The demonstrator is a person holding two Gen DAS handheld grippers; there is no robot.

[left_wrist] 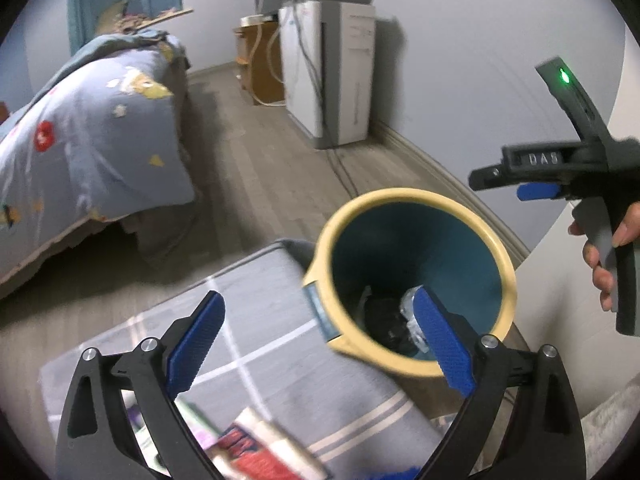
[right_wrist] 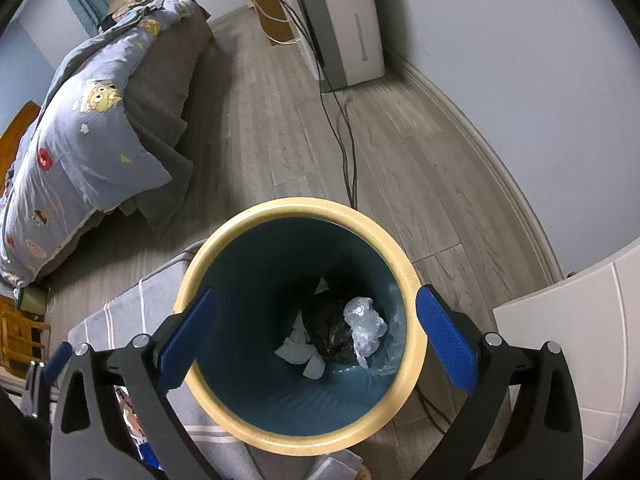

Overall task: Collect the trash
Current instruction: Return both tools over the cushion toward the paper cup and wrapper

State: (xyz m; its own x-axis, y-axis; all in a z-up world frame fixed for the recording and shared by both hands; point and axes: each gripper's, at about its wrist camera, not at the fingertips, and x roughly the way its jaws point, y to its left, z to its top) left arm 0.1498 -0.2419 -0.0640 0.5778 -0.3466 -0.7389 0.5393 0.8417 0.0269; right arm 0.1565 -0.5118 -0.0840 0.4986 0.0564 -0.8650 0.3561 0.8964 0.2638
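The bin stood on the floor beside a grey mat, rigid and best taken at its rim. Inside lay trash: a black bag, soft; clear plastic, light and crumpled. Both hand-held grippers, left and right, gaped empty.

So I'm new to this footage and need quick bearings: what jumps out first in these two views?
The bin, teal inside with a cream rim, fills the middle of the right wrist view, holding a black bag, clear plastic and white paper. Both the right gripper and left gripper are open and empty near its mouth. Left of it lie a grey rug and a bed with a blue cartoon quilt.
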